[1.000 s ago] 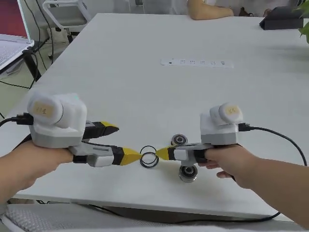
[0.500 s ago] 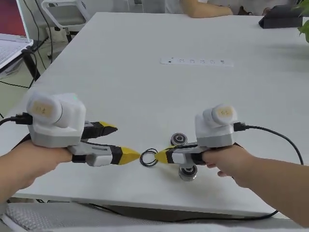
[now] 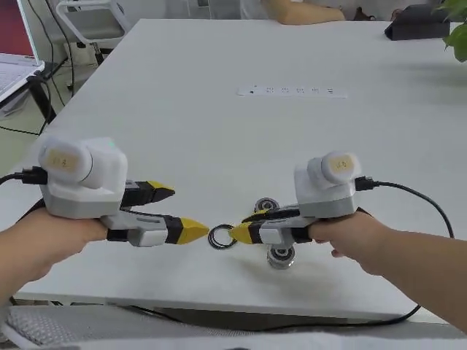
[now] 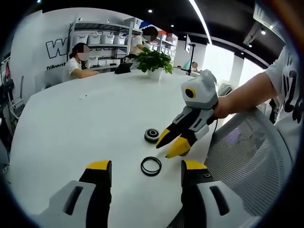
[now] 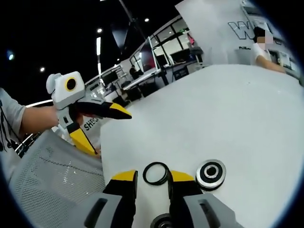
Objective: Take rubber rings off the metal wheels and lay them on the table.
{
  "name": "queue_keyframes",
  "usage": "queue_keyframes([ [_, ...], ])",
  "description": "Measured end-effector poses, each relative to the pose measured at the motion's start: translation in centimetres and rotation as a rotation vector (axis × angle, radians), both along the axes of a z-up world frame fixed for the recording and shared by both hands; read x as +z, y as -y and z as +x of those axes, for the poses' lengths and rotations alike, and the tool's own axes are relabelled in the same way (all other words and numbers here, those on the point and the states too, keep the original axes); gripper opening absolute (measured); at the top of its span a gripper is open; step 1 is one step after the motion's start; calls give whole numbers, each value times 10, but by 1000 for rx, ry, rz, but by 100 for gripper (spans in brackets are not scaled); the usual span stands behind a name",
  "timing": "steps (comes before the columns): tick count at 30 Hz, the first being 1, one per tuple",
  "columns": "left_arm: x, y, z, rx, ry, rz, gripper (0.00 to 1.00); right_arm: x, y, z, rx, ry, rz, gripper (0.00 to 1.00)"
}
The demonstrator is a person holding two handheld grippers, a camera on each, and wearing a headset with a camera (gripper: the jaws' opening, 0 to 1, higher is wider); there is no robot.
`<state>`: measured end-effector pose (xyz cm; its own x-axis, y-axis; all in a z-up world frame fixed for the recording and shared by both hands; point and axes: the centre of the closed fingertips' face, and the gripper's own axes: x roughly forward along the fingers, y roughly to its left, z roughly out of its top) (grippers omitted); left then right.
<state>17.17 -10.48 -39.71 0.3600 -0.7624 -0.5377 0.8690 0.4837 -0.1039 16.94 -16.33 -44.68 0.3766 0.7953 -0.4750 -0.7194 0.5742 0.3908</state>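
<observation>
The rings [image 3: 221, 237], thin and black, lay flat on the table [image 3: 219, 131] near its front edge. There looked to be two, overlapping. The left gripper [image 3: 190, 211] hovered just to one side of them, its jaws spread wide and holding nothing. The right gripper [image 3: 243, 224] faced it from the other side. Its jaws were parted by a narrower gap and were also empty, with the yellow tips just beside the rings. In the right gripper view the rings lay just ahead of the gap between its tips.

The far wheel [image 3: 266, 206] sat on the table just behind the right gripper. The near wheel [image 3: 281, 257] lay under that gripper's body, closer to the table edge. Whether either wheel carried a ring on its rim could not be told.

The rings were probably light, soft and stretchy, likely to sag when lifted and to cling to a jaw. Lying so thin on the table, one would best be pinched across its band at a single spot on the outer edge. The wheels looked heavy, stiff and smooth, and apt to slide or roll. One gripper would likely need to clamp a wheel across its faces while the other caught the rubber at the rim and peeled it over.
</observation>
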Motion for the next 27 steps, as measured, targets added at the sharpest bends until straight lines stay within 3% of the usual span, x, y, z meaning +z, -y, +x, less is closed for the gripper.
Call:
queue_keyframes([
  [11, 5, 10, 6, -17, 8, -1, 56, 21, 24, 7, -52, 67, 19, 26],
  [27, 11, 36, 14, -66, 28, 3, 55, 24, 59, 14, -101, 130, -16, 30],
])
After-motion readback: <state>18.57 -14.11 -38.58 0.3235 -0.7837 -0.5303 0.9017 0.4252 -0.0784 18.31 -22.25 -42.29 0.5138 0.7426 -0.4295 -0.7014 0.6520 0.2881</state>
